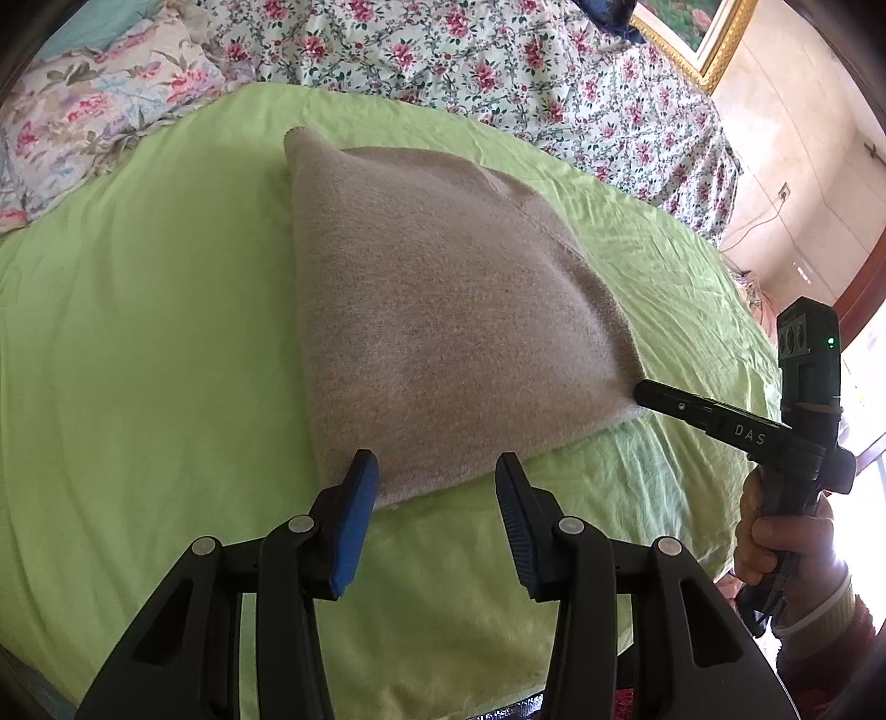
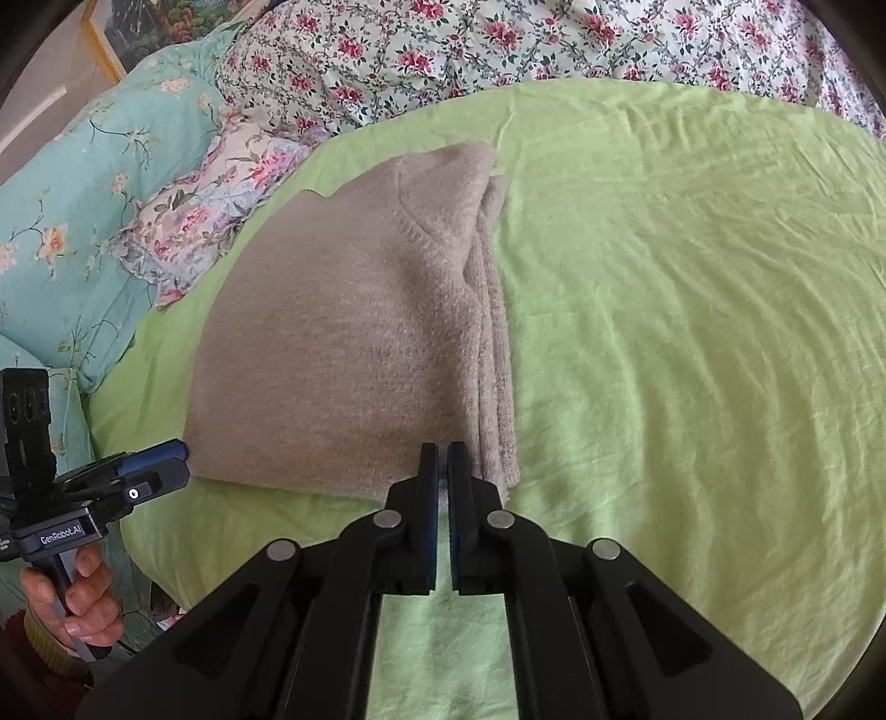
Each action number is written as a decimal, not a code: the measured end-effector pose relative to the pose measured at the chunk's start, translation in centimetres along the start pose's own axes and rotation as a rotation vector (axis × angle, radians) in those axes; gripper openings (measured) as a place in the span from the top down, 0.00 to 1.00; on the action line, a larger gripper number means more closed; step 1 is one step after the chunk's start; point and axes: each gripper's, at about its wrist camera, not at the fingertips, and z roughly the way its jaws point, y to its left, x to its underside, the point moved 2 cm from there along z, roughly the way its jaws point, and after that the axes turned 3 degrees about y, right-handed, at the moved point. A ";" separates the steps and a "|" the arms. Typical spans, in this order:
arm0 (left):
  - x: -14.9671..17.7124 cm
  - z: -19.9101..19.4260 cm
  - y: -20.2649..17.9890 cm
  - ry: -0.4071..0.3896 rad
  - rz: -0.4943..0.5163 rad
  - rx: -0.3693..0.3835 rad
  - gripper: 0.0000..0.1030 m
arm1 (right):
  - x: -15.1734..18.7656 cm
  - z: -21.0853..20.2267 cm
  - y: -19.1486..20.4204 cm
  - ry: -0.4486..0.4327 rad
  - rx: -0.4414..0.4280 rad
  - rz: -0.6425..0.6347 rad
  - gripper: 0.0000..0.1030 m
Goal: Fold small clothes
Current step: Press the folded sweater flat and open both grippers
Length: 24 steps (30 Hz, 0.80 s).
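Folded beige knit garment (image 1: pixel 443 310) lying on a light-green sheet (image 1: pixel 138 332) spread over a bed; floral bedding (image 1: pixel 470 61) borders the sheet at the far side, and floral pillows (image 2: pixel 94 232) lie at its left in the right wrist view. The garment forms a roughly square packet, its stacked layered edges visible along the right side in the right wrist view. Left tongs (image 1: pixel 437 471): open, the two blue pads (image 1: pixel 354 520) apart, hovering at the near edge of the garment; no cloth is seen between them. Right tongs (image 2: pixel 442 459): closed at the near right corner of the garment, tips touching the knit; whether fabric is pinched between the pads cannot be told. In the left wrist view these tongs point into that corner, with a hand (image 1: pixel 786 537) on the handle. A framed picture (image 1: pixel 698 33) hangs on the wall.
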 end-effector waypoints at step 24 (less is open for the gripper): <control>-3.9 2.6 4.2 0.025 -0.084 -0.091 0.49 | -12.4 5.9 -2.4 -0.081 -0.115 0.162 0.91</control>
